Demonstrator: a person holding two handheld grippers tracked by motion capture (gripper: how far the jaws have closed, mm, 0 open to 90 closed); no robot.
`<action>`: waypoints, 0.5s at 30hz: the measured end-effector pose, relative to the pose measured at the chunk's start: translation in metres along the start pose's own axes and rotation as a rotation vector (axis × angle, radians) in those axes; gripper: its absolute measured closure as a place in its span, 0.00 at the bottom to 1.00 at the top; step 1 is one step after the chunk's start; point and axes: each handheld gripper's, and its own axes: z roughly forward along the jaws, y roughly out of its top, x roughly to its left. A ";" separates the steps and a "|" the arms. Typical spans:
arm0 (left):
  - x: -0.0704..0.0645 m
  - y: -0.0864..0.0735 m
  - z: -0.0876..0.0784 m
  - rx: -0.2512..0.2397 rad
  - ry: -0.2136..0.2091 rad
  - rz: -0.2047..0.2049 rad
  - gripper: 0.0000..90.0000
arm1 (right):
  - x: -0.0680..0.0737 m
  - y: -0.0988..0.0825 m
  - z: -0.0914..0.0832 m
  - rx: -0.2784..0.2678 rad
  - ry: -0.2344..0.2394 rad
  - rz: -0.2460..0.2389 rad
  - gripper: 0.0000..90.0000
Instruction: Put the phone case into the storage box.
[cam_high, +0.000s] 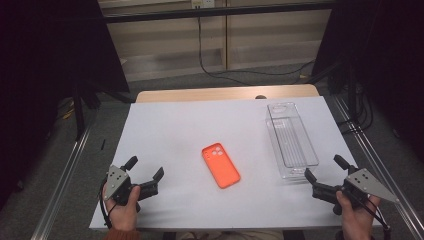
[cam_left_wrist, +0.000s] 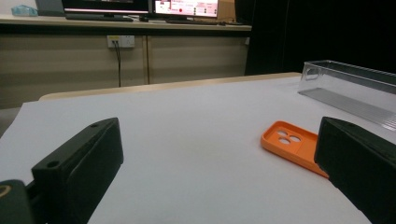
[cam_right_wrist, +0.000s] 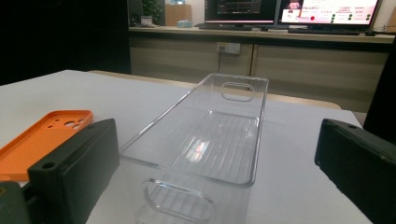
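Observation:
An orange phone case (cam_high: 220, 165) lies flat in the middle of the white table, camera holes toward the far end; it also lies ahead in the left gripper view (cam_left_wrist: 290, 145) and at the left of the right gripper view (cam_right_wrist: 39, 140). A clear plastic tray (cam_high: 290, 140) stands empty at the right (cam_right_wrist: 210, 135). My left gripper (cam_high: 145, 168) rests near the front left corner, held by a hand, jaws wide apart with nothing between them. My right gripper (cam_high: 325, 167) sits at the front right, just short of the tray's near end, open and empty.
The white table top (cam_high: 175, 130) ends at a wooden strip (cam_high: 200, 94) at the far side. Metal rails (cam_high: 65, 175) run along both sides below the table. A black cable (cam_high: 215, 70) hangs by the back wall. The clear tray (cam_left_wrist: 350, 88) rises at the right of the left gripper view.

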 end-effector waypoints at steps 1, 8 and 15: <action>0.000 0.000 0.000 0.001 -0.001 -0.002 0.01 | 0.000 0.000 0.000 0.000 0.001 0.003 0.00; 0.000 -0.001 0.002 0.022 -0.019 -0.007 0.01 | 0.000 -0.001 0.001 0.002 0.007 0.007 0.00; -0.004 0.001 0.006 0.031 -0.065 -0.020 0.02 | -0.001 -0.002 0.001 0.006 0.016 0.011 0.00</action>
